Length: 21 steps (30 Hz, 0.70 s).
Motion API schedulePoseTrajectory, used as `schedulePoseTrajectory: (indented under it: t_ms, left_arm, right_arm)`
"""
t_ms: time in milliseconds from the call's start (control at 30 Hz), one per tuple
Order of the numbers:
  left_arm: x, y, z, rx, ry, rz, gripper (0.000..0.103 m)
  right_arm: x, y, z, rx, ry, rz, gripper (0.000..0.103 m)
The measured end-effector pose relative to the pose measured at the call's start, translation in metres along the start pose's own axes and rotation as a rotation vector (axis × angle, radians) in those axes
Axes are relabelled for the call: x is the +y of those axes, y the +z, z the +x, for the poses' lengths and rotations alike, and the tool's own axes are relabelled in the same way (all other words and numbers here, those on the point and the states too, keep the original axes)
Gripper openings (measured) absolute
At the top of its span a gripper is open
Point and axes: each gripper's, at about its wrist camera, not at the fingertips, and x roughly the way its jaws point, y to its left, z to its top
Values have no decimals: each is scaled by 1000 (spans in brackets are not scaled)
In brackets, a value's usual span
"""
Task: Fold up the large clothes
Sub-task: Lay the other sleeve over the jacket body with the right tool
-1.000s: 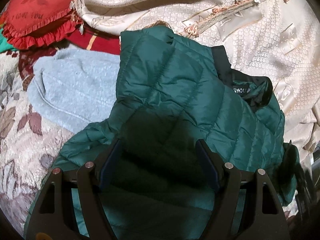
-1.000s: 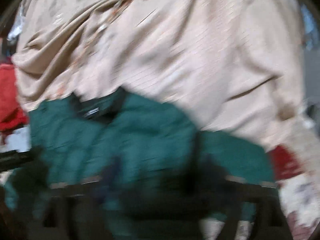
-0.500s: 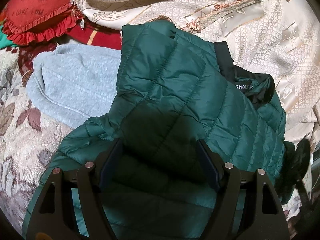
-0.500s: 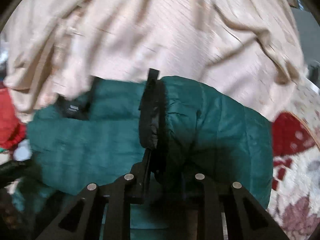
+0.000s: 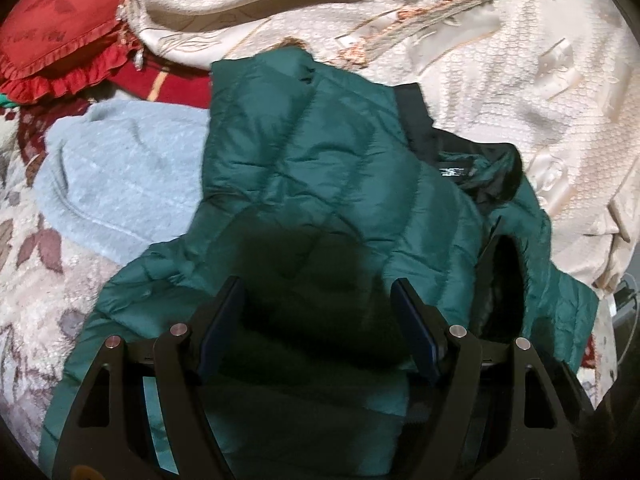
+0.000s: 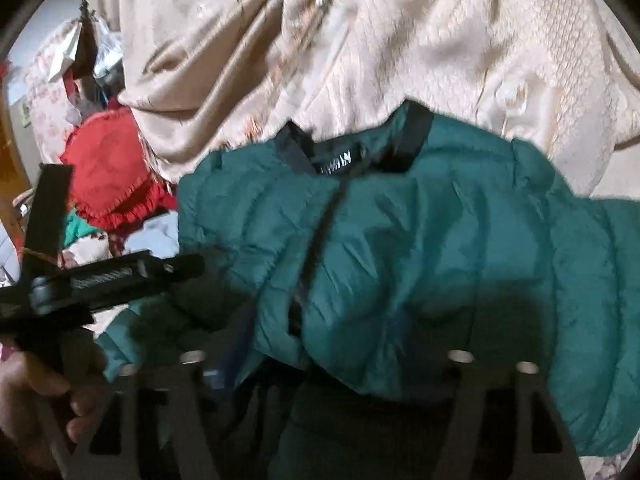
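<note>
Cream bedspread [image 5: 520, 80], embossed and trimmed, fills the far field from ten to two o'clock in both wrist views, bunched in heavy folds. Below it we see a floral blanket [image 5: 28, 280] spreading out at eight and nine o'clock of the left view.

On top of these lies our work: the green quilted jacket [image 5: 320, 168], sitting at the centre of both views and running down to six o'clock under our tools. Its black collar [image 5: 480, 168] with a label points toward one o'clock in the left view. One front panel is already turned in over the body, and in the right view the other side looks brought across as well, the black zipper line running down the middle. We judge the first side folds done or nearly so; the sleeves are not clearly placed, and the lengthwise fold from hem to collar is left.

A pale blue sweatshirt [image 5: 120, 184] lies at nine o'clock, partly under the jacket, apparently waiting. A red ruffled cushion [image 5: 60, 40] sits at eleven o'clock.

Our left gripper [image 5: 320, 312] hovers over the jacket with its jaws spread wide and nothing between them. Our right gripper [image 6: 328, 360] is blurred, but its fingers appear spread apart with jacket fabric bulging above them; we cannot tell whether it has any hold on the cloth.
</note>
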Motion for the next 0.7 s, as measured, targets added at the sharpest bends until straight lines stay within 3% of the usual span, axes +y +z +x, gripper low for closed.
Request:
schedulePoseTrajectory:
  t_ms: [33, 133, 200, 267, 367, 433, 533, 700]
  left_arm:
    - [-2, 0, 0, -2, -14, 0, 76]
    - [-12, 0, -4, -11, -78, 9, 76]
    - [-23, -4, -9, -20, -136, 47, 76]
    - [-44, -12, -12, -15, -218, 126, 76]
    - [-80, -26, -10, 21, -328, 246, 79]
    - [-101, -34, -6, 35, -365, 316, 79]
    - [-119, -37, 3, 14, -348, 362, 79]
    - [-127, -39, 28, 65, -337, 378, 78]
  right_arm:
    - [1, 1, -3, 3, 2, 2, 80]
    - [-2, 4, -16, 81, -155, 0, 80]
    - [-13, -6, -31, 152, -279, 13, 80]
    - [-21, -21, -40, 218, -339, 44, 80]
    - [-35, -53, -42, 354, -309, 138, 80]
    - [-36, -67, -42, 390, -322, 120, 81]
    - [-28, -73, -36, 384, -363, 3, 100]
    - [-34, -76, -31, 372, -346, -14, 103]
